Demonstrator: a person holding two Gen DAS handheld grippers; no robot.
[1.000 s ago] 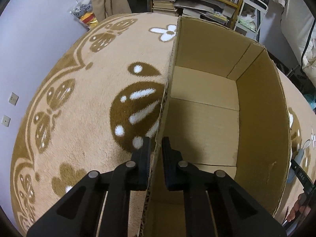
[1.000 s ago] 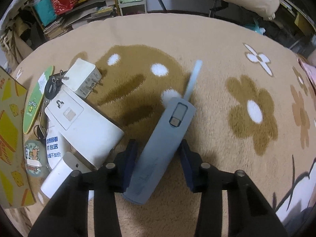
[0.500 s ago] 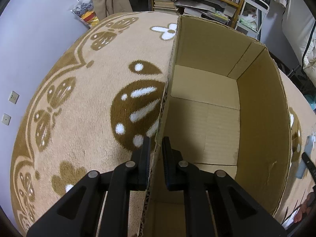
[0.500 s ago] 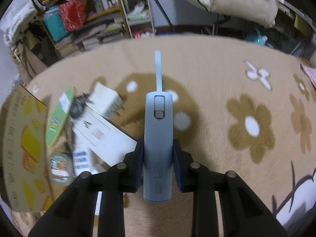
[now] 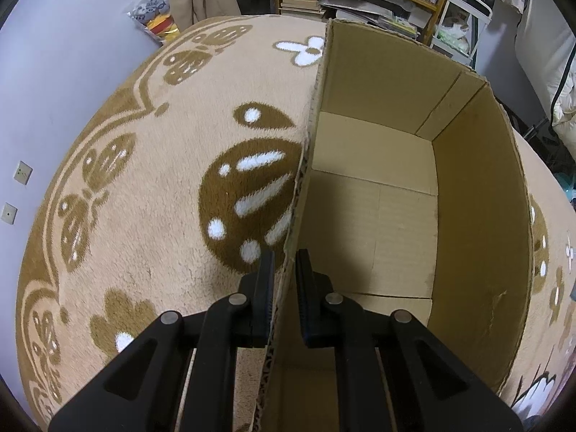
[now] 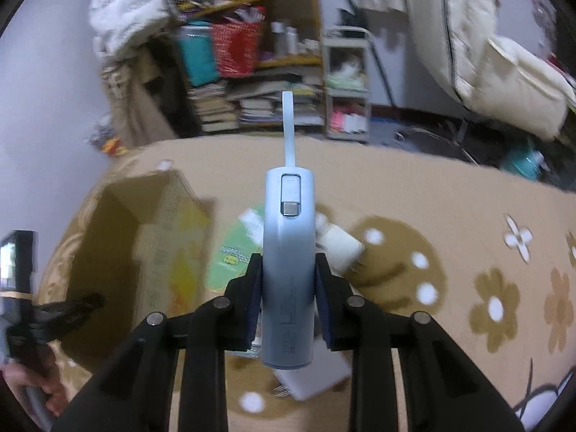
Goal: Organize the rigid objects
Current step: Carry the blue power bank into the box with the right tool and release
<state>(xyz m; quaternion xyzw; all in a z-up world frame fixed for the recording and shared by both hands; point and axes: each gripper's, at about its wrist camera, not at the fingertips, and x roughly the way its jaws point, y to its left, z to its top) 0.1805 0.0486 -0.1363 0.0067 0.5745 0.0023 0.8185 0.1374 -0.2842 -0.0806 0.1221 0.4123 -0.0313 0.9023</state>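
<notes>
Right tongs (image 6: 286,298) clamp a blue-grey power bank (image 6: 288,270) across its lower body, both pads pressed flat to its sides, the strap end pointing away from the camera. A second ago it lay on the carpet (image 6: 450,216) between the open fingers; half a second ago it was gripped and low. Now it is lifted well clear, with shelves in view behind it, and the frame is smeared by motion.

Left tongs (image 5: 284,280) sit narrow over the near wall of the cardboard box (image 5: 478,216), one finger outside, one inside, pinching the wall edge. Same grip in all three left views. The box has not shifted and shows nothing inside.

In the right view the box (image 6: 118,237) lies to the left. A white charger (image 6: 340,244), a green card (image 6: 234,252) and a white flat case (image 6: 316,374) remain on the carpet under the lifted item.

Judgement: pickup done, carry under way. Next comes a swing left over the box opening, then release. Risk is the strap catching the rim.
</notes>
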